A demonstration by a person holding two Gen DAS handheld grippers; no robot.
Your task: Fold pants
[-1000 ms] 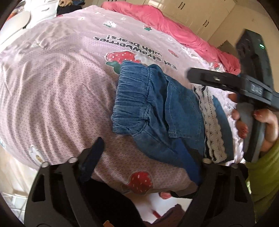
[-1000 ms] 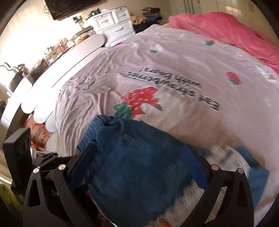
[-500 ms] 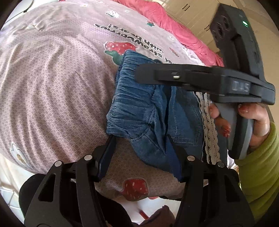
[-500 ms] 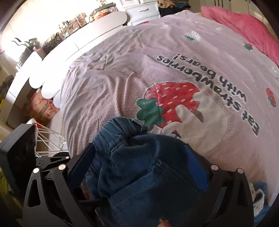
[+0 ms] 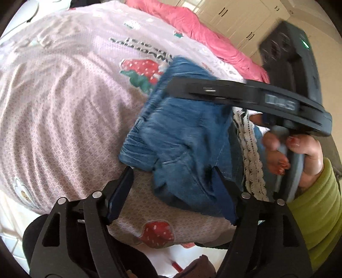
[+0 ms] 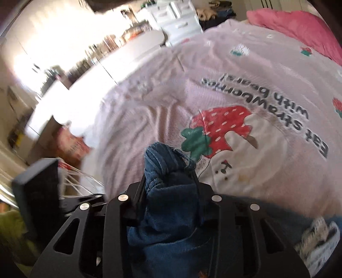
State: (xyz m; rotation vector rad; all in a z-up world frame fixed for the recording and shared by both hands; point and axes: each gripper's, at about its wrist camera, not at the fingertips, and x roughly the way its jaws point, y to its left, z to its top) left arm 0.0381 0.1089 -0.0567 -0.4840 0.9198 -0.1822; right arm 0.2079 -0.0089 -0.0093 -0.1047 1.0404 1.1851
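Observation:
Blue denim pants (image 5: 181, 128) with a white lace trim (image 5: 250, 154) lie folded on a pink strawberry bedspread (image 5: 64, 107). My left gripper (image 5: 171, 177) is at their near corner. Its jaws are opening, the right finger is tucked into the denim, and the left finger stands clear of it. My right gripper (image 6: 168, 177) is closing, and the bunched elastic waistband of the pants (image 6: 166, 224) is pinched between its pads. In the left wrist view it reaches across the pants from the right, held by a hand (image 5: 307, 149) in a green sleeve.
A pink blanket (image 5: 192, 23) lies along the bed's far side, with cream cabinets (image 5: 235, 12) behind it. White drawers (image 6: 177, 17) and cluttered shelves stand beyond the bed's left edge. The bedspread (image 6: 235, 74) stretches wide beyond the pants.
The right gripper came over the pants and closed on the waistband, bunching it up. The left jaws narrowed around the near corner, then widened again.

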